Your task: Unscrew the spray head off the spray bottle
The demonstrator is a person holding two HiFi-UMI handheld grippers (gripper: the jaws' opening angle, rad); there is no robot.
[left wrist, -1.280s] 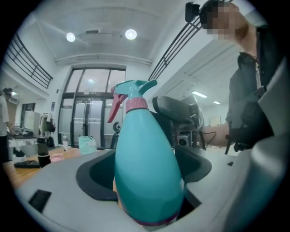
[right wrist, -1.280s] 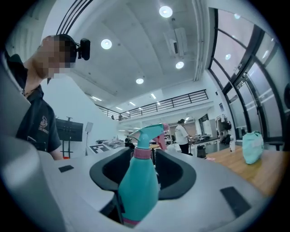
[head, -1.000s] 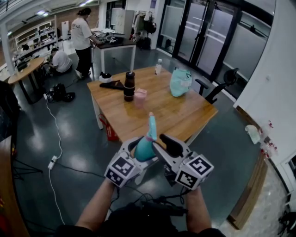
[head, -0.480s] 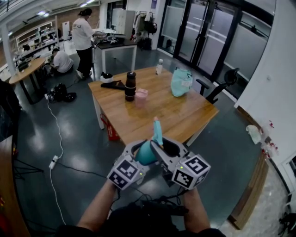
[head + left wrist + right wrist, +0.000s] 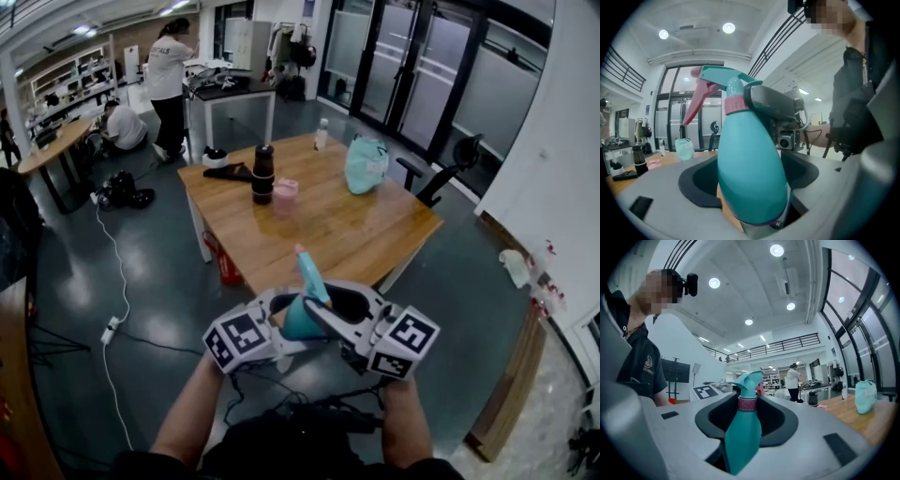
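I hold a teal spray bottle (image 5: pixel 300 317) in the air in front of the table. My left gripper (image 5: pixel 281 314) is shut on its body (image 5: pixel 750 178), which fills the gap between the jaws. The spray head (image 5: pixel 719 77) has a pink trigger and a pink collar (image 5: pixel 736 105). My right gripper (image 5: pixel 326 314) reaches in from the right, and its grey jaw lies against the collar and the neck. In the right gripper view the bottle (image 5: pixel 743 437) stands between the jaws with the collar (image 5: pixel 746 404) at their tips. My right gripper (image 5: pixel 746 408) is shut on the spray head (image 5: pixel 750 379).
Ahead stands a wooden table (image 5: pixel 356 234) with a black flask (image 5: pixel 262 173), a pink cup (image 5: pixel 284 197), a teal bag (image 5: pixel 366 164) and a small bottle (image 5: pixel 322 134). An office chair (image 5: pixel 450 173) is at its right. People (image 5: pixel 169 66) work at the back left. Cables lie on the floor (image 5: pixel 112 281).
The right gripper, which stood apart to the bottle's right, has closed in on the neck. The bottle's head has tipped to the left. The left gripper has shifted slightly left.
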